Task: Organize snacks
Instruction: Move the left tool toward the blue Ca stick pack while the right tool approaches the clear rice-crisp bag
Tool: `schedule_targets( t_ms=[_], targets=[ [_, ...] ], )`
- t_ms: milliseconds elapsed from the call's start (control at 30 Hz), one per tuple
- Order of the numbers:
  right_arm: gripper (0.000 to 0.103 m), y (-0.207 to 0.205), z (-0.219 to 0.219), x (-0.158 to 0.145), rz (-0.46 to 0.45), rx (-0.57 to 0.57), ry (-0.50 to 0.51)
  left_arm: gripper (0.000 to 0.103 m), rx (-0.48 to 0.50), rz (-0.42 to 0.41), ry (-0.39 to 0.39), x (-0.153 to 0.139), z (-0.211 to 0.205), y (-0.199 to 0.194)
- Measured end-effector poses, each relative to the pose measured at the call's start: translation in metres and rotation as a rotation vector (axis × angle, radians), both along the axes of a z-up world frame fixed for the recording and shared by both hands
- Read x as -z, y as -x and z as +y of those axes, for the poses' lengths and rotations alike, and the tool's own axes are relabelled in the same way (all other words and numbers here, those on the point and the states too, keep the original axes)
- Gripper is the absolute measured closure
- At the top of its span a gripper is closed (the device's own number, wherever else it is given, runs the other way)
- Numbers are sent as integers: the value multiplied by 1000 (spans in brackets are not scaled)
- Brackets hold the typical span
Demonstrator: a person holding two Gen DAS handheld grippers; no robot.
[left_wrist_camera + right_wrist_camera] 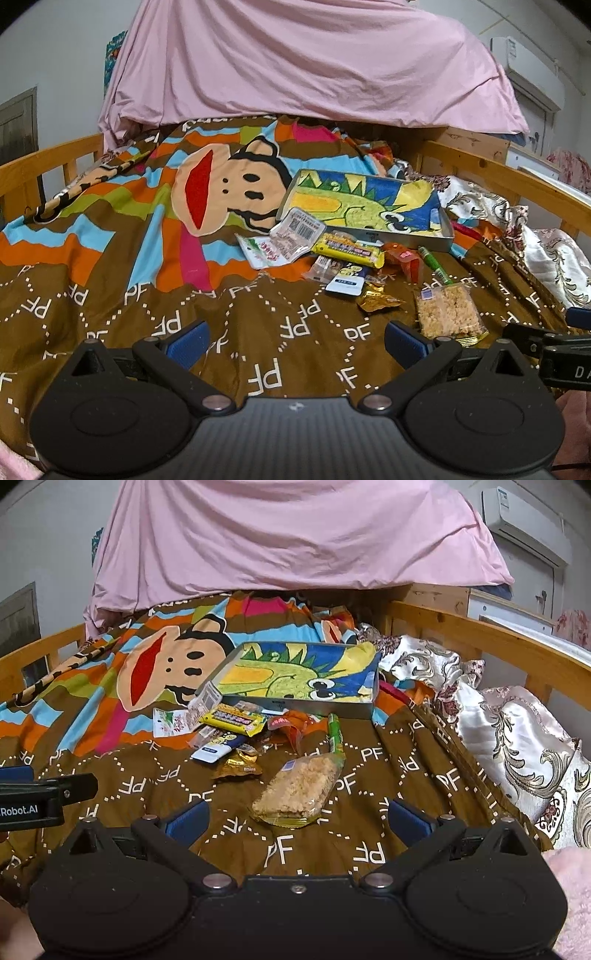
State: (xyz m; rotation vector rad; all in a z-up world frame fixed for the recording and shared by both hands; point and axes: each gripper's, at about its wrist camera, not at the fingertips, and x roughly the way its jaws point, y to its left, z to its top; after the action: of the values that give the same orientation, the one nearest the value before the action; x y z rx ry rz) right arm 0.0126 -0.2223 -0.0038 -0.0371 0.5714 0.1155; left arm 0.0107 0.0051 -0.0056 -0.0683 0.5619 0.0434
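— Starting at the fingers: how did the left gripper (295, 341) stand?
— Its blue-padded fingers (186, 345) were spread wide with nothing between them, low over the brown bedspread (122, 325). The right gripper (295, 818) was the same, fingers (408, 818) parted and empty.
— And the nearest snack?
— A clear packet of puffed rice cake (295, 790) lay just ahead of the right gripper, between its fingers in that view, not touched. Beyond it lay a crumpled gold wrapper (238, 766) and a green stick pack (335, 734).
— The rest of the snacks?
— Heaped just in front of the metal tray (295, 705): a yellow bar (236, 720), a blue-and-white pouch (218, 747), an orange packet (291, 727), a white sachet (170, 722) and a barcoded packet (299, 229) leaning on the tray's near corner. A dinosaur-print cloth (295, 672) lined the tray; no snack lay in it.
— Farther out?
— Wooden bed rails (480, 638) and a pink sheet (295, 535) draped behind.
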Motion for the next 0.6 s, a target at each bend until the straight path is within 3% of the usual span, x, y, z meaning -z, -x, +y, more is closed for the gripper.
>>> schedule_targets(
  t_ms=[267, 600],
  targets=[
    [1, -11, 1, 1, 50, 3, 8, 0, -19, 45, -3, 3, 3, -12],
    [0, -46, -4, 0, 107, 11, -14, 0, -64, 117, 86, 1, 24, -48]
  ],
)
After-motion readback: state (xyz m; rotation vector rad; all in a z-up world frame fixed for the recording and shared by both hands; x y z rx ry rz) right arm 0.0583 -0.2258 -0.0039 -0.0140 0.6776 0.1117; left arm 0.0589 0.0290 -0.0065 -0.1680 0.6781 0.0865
